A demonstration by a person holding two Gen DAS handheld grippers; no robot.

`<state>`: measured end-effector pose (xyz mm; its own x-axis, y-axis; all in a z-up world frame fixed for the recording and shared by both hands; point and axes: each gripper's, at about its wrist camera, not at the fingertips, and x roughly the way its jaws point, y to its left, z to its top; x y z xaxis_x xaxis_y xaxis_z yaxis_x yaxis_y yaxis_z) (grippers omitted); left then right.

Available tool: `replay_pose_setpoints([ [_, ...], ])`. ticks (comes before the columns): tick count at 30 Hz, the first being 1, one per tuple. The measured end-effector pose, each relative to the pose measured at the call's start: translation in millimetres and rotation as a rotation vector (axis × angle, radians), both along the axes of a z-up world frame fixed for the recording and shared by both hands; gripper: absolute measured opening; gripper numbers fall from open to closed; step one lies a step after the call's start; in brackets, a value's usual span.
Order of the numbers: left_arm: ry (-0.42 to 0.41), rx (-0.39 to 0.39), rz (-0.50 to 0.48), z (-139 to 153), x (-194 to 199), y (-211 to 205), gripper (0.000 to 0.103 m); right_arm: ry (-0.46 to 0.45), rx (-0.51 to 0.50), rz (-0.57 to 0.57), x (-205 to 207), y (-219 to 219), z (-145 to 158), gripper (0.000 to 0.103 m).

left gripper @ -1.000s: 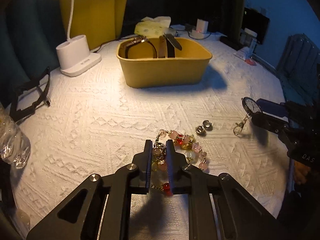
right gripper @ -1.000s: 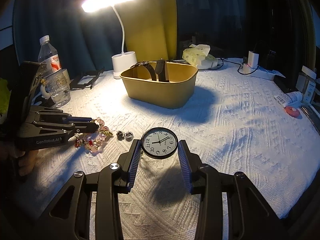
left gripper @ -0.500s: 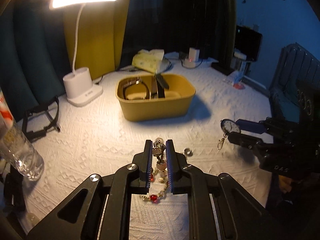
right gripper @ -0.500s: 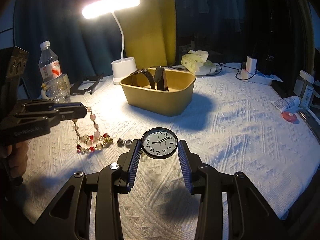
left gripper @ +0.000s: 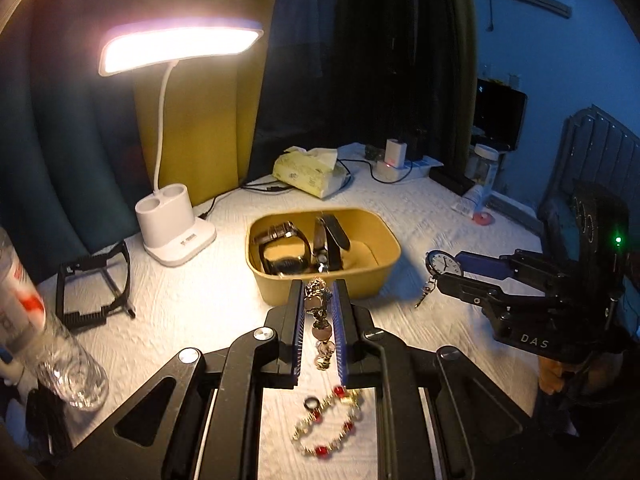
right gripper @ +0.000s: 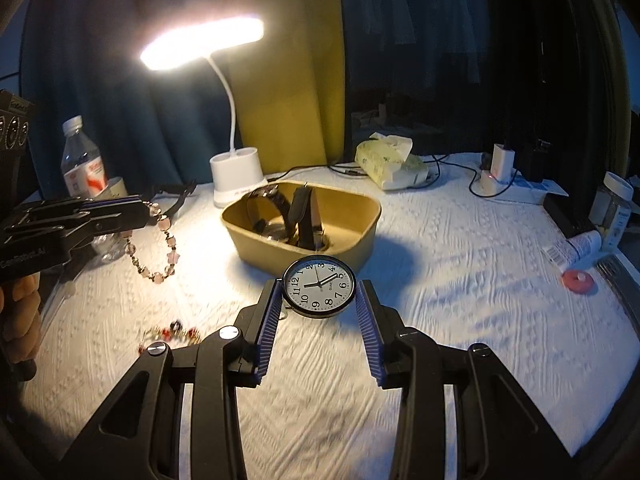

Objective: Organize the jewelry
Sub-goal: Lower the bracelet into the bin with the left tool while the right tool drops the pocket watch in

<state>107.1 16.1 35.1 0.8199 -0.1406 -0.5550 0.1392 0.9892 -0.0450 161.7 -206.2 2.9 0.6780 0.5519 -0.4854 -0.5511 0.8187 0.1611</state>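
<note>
My left gripper (left gripper: pixel 318 292) is shut on a pink bead bracelet (left gripper: pixel 322 328) and holds it in the air, short of the yellow tray (left gripper: pixel 280 284). From the right wrist view the bracelet (right gripper: pixel 156 256) hangs from it. My right gripper (right gripper: pixel 318 292) is shut on a small pocket watch (right gripper: pixel 319 286) with a white dial, lifted over the table; it shows in the left wrist view (left gripper: pixel 444 262) with a clasp dangling. The tray (right gripper: pixel 352 248) holds wristwatches (left gripper: pixel 286 246). A red and gold bead bracelet (left gripper: pixel 326 424) and small rings (left gripper: pixel 312 402) lie on the white cloth.
A lit white desk lamp (left gripper: pixel 176 236) stands behind the tray on the left. A water bottle (left gripper: pixel 44 344) and a black stand (left gripper: pixel 94 284) are at the left. A tissue pack (left gripper: pixel 310 172), chargers (right gripper: pixel 498 166) and a red disc (right gripper: pixel 578 280) lie at the back right.
My left gripper has risen with the pink bracelet, leaving the red and gold bracelet and rings on the cloth. My right gripper has lifted and moved toward the tray with the watch.
</note>
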Motion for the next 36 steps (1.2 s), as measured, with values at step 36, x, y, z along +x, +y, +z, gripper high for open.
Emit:
replay_pose_setpoints([
  [36, 0.039, -0.055, -0.006, -10, 98, -7, 0.015, 0.034, 0.003, 0.053, 77, 23, -11, 0.046],
])
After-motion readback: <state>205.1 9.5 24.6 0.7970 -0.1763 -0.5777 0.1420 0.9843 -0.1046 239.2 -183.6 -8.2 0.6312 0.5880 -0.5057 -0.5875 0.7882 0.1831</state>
